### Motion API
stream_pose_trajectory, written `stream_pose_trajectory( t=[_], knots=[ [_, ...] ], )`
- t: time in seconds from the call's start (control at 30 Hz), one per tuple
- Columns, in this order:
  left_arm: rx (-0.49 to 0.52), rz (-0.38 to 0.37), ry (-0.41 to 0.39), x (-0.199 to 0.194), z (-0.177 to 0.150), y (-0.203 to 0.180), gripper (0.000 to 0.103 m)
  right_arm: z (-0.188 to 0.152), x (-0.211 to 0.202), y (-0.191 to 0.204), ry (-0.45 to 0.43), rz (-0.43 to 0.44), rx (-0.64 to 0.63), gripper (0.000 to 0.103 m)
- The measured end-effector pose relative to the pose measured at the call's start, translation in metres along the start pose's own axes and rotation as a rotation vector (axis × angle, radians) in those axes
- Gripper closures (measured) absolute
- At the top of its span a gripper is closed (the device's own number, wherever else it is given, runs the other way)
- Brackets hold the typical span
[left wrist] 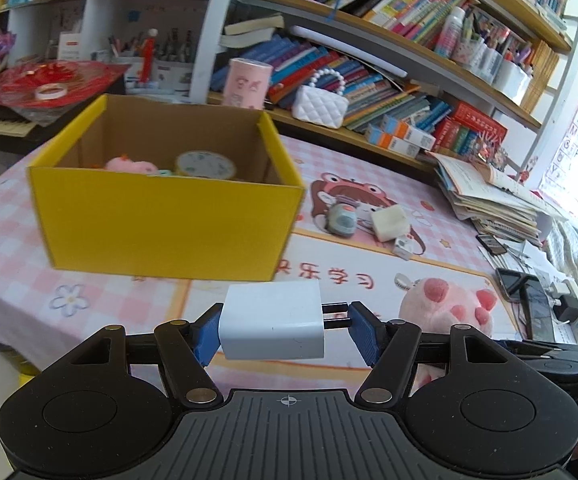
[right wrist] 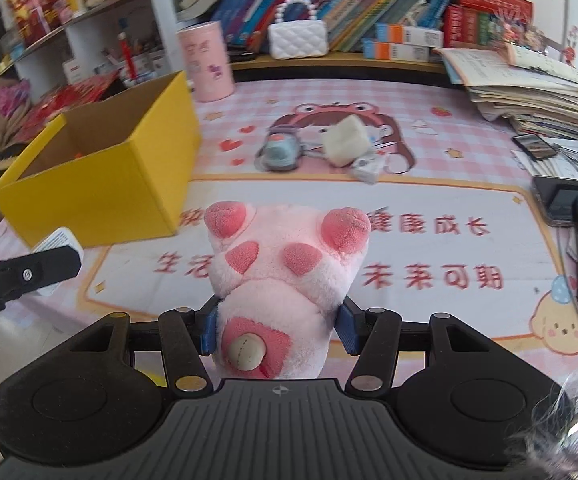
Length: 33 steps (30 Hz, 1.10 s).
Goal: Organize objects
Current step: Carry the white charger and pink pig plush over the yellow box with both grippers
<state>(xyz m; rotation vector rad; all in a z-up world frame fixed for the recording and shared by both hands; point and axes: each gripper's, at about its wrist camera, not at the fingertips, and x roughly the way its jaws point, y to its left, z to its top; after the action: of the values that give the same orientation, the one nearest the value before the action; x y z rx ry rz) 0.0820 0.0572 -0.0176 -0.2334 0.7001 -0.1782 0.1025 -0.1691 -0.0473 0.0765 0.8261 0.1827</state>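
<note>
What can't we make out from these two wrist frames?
- Box contents: right view, near wall hides the floor.
- Box contents: left view, front wall cuts off the pink toy and tape roll.
- Plush paw: left view, gripper linkage covers its lower part.

Left gripper [left wrist: 285, 330]: blue pads clamped on a white plug adapter [left wrist: 273, 326], prongs against the right pad. Yellow cardboard box [left wrist: 161, 224]: open, on the pink checked tablecloth [left wrist: 5, 240]; holds a tape roll [left wrist: 205, 165] and a pink soft item [left wrist: 131, 165]. Pink plush paw [left wrist: 449, 304]: right of the gripper. Bookshelves [left wrist: 389, 60]: behind, crowded
</note>
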Motion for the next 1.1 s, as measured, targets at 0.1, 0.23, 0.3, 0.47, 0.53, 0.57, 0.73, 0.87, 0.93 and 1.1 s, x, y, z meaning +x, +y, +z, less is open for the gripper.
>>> stream_pose_trajectory(
  t=[0.1,0.23,0.3,0.47,0.53,0.57,0.73,0.87,0.93,1.1],
  knots=[
    [-0.011,0.01,-0.004,-0.011,-0.004,0.012,0.038,-0.007,-0.003,0.017,0.008,0.015,-0.021,0.051],
    [-0.022,0.02,-0.013,-0.028,-0.009,0.028,0.038,-0.016,-0.006,0.04,0.016,0.034,-0.043,0.051],
    [-0.024,0.025,-0.02,-0.035,-0.01,0.035,0.038,-0.02,-0.008,0.05,0.017,0.043,-0.053,0.051],
    [-0.032,0.043,-0.034,-0.055,-0.015,0.053,0.038,-0.03,-0.014,0.079,0.014,0.072,-0.078,0.051],
    [-0.032,0.047,-0.045,-0.063,-0.016,0.06,0.038,-0.034,-0.018,0.09,0.01,0.081,-0.085,0.051],
    [-0.031,0.049,-0.052,-0.067,-0.017,0.062,0.038,-0.035,-0.019,0.094,0.007,0.084,-0.087,0.05],
    [-0.028,0.053,-0.067,-0.085,-0.022,0.077,0.038,-0.042,-0.024,0.114,-0.002,0.096,-0.095,0.05],
    [-0.03,0.052,-0.073,-0.094,-0.026,0.088,0.038,-0.048,-0.028,0.128,-0.009,0.1,-0.101,0.05],
    [-0.028,0.049,-0.078,-0.098,-0.026,0.092,0.038,-0.05,-0.029,0.133,-0.013,0.1,-0.103,0.05],
    [-0.024,0.038,-0.092,-0.104,-0.025,0.099,0.038,-0.051,-0.034,0.144,-0.027,0.092,-0.112,0.05]
  ],
)
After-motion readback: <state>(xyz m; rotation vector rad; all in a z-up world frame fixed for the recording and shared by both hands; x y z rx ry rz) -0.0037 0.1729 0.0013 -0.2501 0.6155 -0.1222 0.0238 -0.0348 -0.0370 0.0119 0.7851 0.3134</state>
